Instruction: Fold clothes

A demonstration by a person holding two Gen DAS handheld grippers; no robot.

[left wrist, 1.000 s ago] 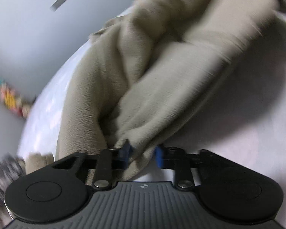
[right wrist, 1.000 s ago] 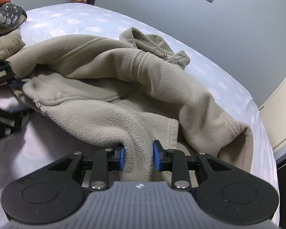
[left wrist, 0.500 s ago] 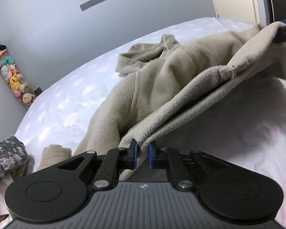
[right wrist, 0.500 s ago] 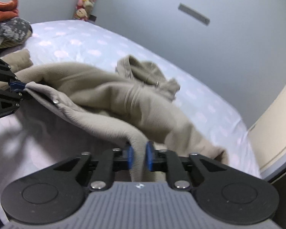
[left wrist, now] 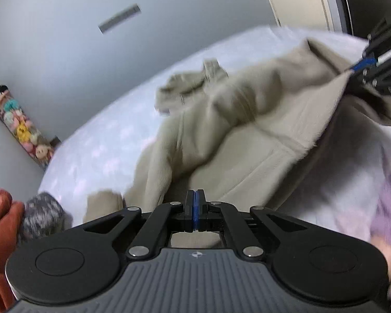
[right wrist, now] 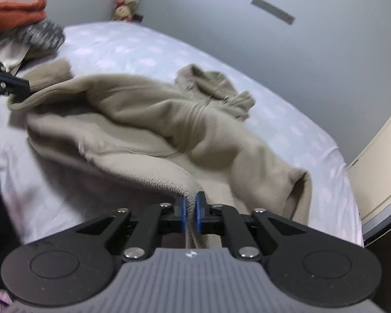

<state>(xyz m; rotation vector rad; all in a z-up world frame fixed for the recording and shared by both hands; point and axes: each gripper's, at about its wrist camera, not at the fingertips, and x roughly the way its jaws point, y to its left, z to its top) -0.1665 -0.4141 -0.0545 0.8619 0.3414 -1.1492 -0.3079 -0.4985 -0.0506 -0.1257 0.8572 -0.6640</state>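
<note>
A beige fleece hoodie [left wrist: 247,120] lies crumpled on the pale bed sheet [left wrist: 104,143], hood toward the far wall. It also shows in the right wrist view [right wrist: 169,120]. My left gripper [left wrist: 195,206] is shut on the hoodie's hem, with the pads pressed together. My right gripper [right wrist: 190,208] is shut on the other end of the hem, with fleece between its blue pads. The hem is stretched between them. The right gripper shows in the left wrist view [left wrist: 362,65] at the far right. The left gripper shows in the right wrist view [right wrist: 18,86] at the left edge.
A pile of clothes lies at the bed's left: an orange garment [right wrist: 15,13] on a grey speckled one [right wrist: 41,34], with a folded beige piece [left wrist: 104,206] beside it. Stuffed toys [left wrist: 18,125] hang in the wall corner. A cream cabinet [right wrist: 378,161] stands at the right.
Both grippers have lifted and pulled the hem back toward me. The hem has spread flatter. The left pads now look fully closed.
</note>
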